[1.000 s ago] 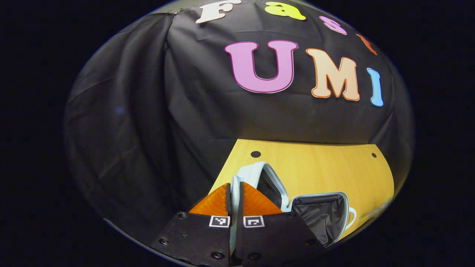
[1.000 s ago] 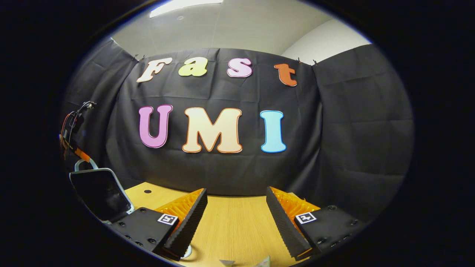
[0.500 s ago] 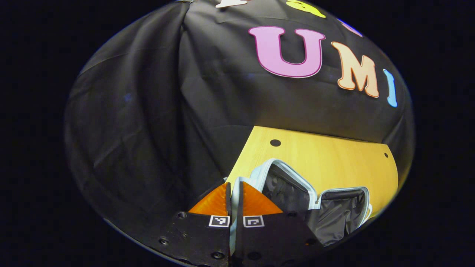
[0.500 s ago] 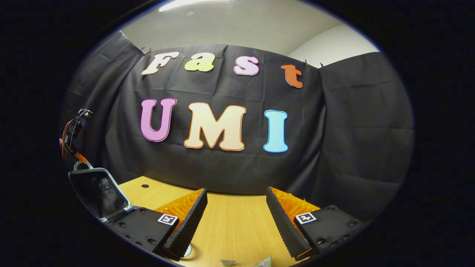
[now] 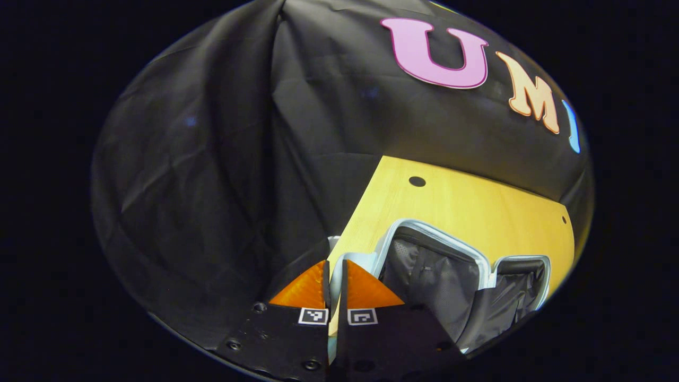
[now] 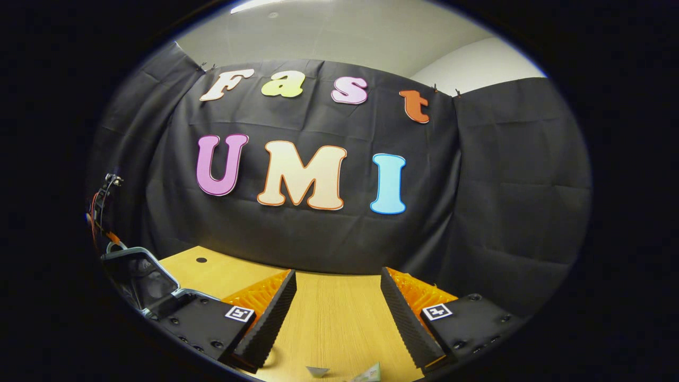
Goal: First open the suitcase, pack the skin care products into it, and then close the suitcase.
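Observation:
The pale blue suitcase (image 5: 517, 286) lies open on the wooden table (image 5: 477, 212), showing its black lining. Its lid (image 5: 429, 276) leans back toward the table's left edge. My left gripper (image 5: 334, 263) is shut on a pale blue strip at the lid's rim. In the right gripper view the suitcase (image 6: 140, 273) is at the far left, with the left gripper (image 6: 101, 212) above its lid. My right gripper (image 6: 335, 289) is held open over the bare table (image 6: 329, 318), nothing between its fingers. Two small packets (image 6: 368, 374) peek in at the bottom edge.
The black cloth wall hangs close behind the table and to its left. Two small round holes (image 5: 417, 181) mark the tabletop near its back edge. Bare wood stretches to the right of the suitcase.
The lid has swung further back and down with my left gripper still shut on it, exposing more of the lining. My right gripper has hardly moved.

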`<action>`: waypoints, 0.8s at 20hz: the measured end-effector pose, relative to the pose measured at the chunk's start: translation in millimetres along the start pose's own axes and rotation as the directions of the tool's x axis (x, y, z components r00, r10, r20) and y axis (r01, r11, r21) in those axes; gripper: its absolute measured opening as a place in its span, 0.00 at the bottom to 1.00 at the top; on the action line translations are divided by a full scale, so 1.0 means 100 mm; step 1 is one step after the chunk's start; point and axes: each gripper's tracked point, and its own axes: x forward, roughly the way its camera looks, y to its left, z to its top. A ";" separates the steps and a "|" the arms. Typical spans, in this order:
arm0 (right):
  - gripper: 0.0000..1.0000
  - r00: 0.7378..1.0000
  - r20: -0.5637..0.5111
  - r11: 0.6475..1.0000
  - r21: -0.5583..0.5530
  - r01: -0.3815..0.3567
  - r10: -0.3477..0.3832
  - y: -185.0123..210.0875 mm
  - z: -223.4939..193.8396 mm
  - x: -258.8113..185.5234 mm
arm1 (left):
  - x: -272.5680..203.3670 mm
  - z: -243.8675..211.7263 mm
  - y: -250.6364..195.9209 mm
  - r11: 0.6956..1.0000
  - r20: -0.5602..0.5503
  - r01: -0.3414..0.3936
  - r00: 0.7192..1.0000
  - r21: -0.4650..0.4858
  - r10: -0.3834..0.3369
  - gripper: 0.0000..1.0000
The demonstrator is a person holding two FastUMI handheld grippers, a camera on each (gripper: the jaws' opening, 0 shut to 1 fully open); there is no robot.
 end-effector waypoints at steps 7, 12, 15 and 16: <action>0.98 1.000 0.021 0.999 0.031 0.014 -0.015 -0.14 0.16 0.05 | 0.21 -0.23 0.13 0.996 -0.004 -0.092 0.996 -0.006 0.092 0.12; 0.98 0.999 0.033 0.999 0.053 -0.004 0.002 -0.38 0.26 0.05 | -0.16 0.02 -0.07 0.993 0.135 -0.068 0.988 -0.092 0.080 0.76; 0.98 0.998 0.058 0.997 0.072 -0.016 0.012 -0.60 0.31 0.04 | -0.61 0.29 -0.40 0.993 0.266 -0.018 0.963 -0.116 0.049 0.95; 0.98 0.997 0.067 0.996 0.080 -0.029 0.024 -0.65 0.32 0.03 | -0.75 0.37 -0.55 0.992 0.305 0.002 0.952 -0.125 0.036 0.95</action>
